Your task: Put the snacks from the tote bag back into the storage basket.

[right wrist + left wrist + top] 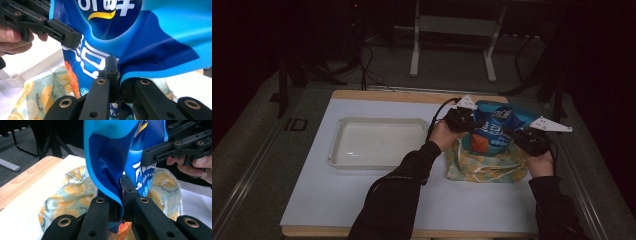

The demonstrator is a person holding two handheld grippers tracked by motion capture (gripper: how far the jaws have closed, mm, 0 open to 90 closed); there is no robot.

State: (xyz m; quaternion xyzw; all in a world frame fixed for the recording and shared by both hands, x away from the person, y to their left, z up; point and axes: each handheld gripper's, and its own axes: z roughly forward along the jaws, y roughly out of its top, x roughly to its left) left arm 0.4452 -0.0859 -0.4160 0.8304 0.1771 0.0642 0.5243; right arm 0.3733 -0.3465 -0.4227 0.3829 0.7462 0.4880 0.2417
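- Right of centre in the high view, a blue snack bag (493, 126) stood upright between the two grippers, its lower part sunk in the mouth of a lemon-print drawstring pouch (484, 167) lying on the white table mat (362, 195).
- At the bag's left edge, the left gripper (460, 120) had its jaws clamped together on the blue film; the left gripper view showed a fold of the bag (110, 162) pinched between the black jaws at bottom centre, with the pouch (72, 195) below and behind it.
- On the bag's right edge, the right gripper (532, 140) was likewise closed tight on the film; the right gripper view showed the bag (140, 37) caught between the jaws at bottom centre, its white lettering across the top of the frame.
- Upper left in the right gripper view, the left gripper (66, 36) gripped the bag's far edge, a hand (15, 42) behind it.
- Left of the pouch in the high view, a shallow white tray (377, 141) lay on the mat, well apart from the bag.
- Along the mat's far side ran the wooden table edge (387, 95).
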